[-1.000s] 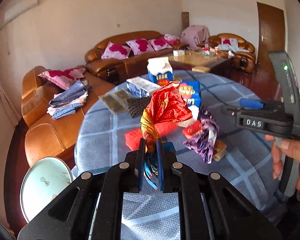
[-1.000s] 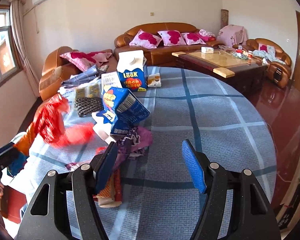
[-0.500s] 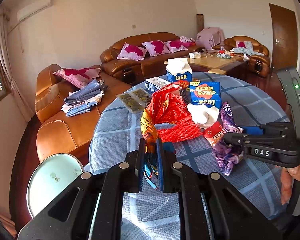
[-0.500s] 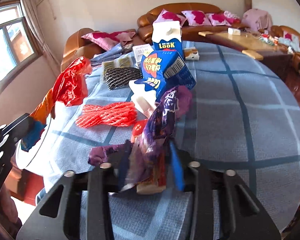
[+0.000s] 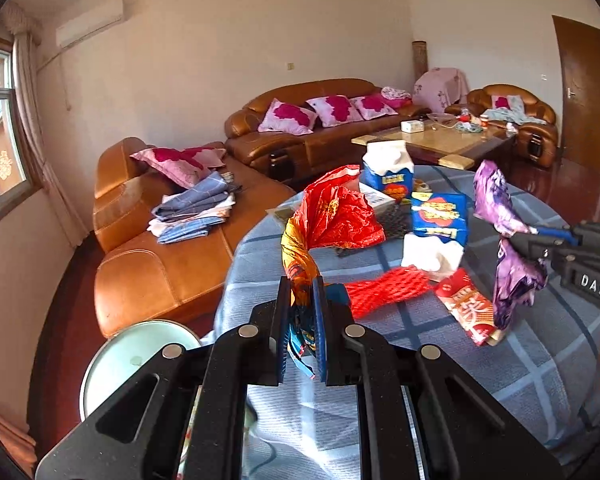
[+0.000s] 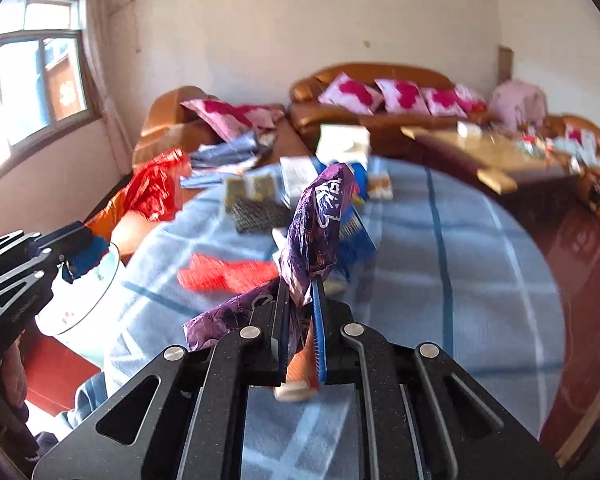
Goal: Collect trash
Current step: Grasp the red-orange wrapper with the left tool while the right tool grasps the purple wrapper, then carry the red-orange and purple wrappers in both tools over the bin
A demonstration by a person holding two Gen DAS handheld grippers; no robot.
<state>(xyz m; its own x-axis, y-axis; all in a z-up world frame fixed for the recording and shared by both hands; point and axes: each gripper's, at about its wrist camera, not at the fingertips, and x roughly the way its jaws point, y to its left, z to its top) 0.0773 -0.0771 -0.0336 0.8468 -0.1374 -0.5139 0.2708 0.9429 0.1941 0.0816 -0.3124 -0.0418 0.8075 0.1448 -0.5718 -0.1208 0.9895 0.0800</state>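
My left gripper [image 5: 301,280] is shut on the twisted neck of a red and orange plastic bag [image 5: 336,216], which stands up over the near edge of the round table [image 5: 540,360]. My right gripper [image 6: 302,292] is closing its jaws on a crumpled purple wrapper [image 6: 320,224]; the pads press on it and it hangs clear of the cloth. The left wrist view shows the same purple wrapper [image 5: 516,280] at the right gripper's [image 5: 540,236] tip. A red mesh net [image 5: 384,288], a red snack packet [image 5: 468,308] and a white tissue [image 5: 430,252] lie on the table.
A blue box [image 5: 440,216] and a milk carton [image 5: 388,168] stand further back on the table. A pale round bin [image 5: 136,352] sits on the floor left of the table, below the left gripper. Brown leather sofas and a coffee table fill the room behind.
My right gripper went from wide open to closed on the purple wrapper and lifted it off the table. The left gripper kept its hold on the red bag and swung slightly.
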